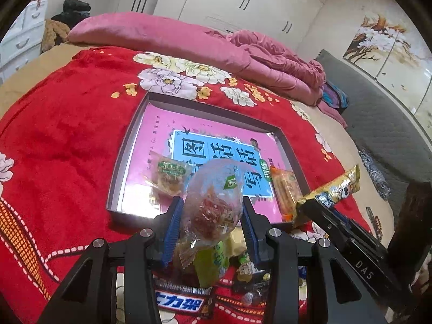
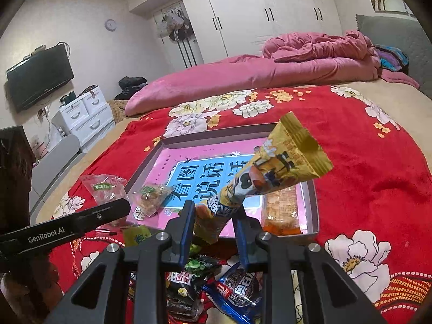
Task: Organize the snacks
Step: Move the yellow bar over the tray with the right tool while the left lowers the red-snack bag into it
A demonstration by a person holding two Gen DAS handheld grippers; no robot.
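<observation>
Tray (image 1: 127, 159) on bed holds two snacks: green-label pack (image 1: 168, 176), orange pack (image 1: 286, 189). Left tongs (image 1: 212, 213) pinch clear snack bag (image 1: 213, 202); right tongs (image 2: 216, 216) pinch yellow packet (image 2: 272, 172), both near tray's near edge. Loose pile (image 2: 216, 286) remains nearest; judged early.

Before me the bed (image 2: 364, 178) lies under a red floral blanket, white wardrobes (image 2: 243, 13) beyond, a television (image 2: 40, 77) wall-mounted.

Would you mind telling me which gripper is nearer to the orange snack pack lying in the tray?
Right. The right gripper, holding a yellow packet, sits just before the orange pack at the tray's near right corner. The left gripper, holding a clear bag, is further left.
</observation>
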